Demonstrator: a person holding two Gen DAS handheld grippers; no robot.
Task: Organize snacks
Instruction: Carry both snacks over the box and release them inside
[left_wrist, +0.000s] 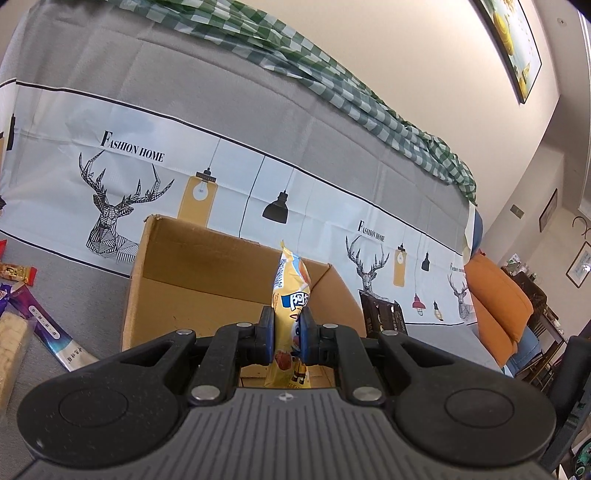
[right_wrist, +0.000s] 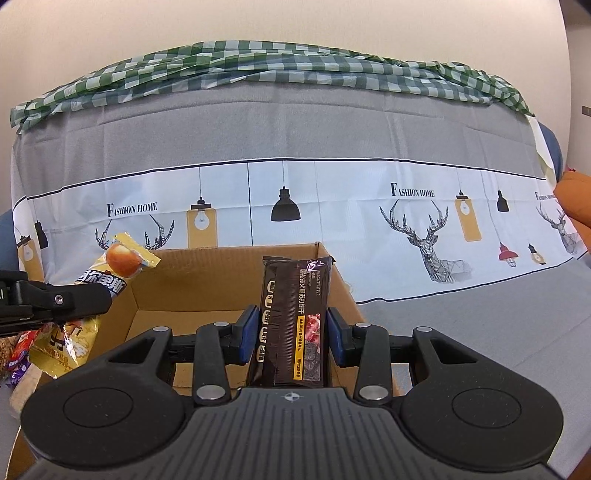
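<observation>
Over the cardboard box, each gripper (left, right) clamps a snack.

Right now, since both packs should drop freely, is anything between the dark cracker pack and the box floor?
Nothing shows there. In the right wrist view the dark cracker pack, clamped by the right gripper, hangs over the cardboard box, whose visible floor looks bare.

Cloth-draped sofa, cream wall
</observation>
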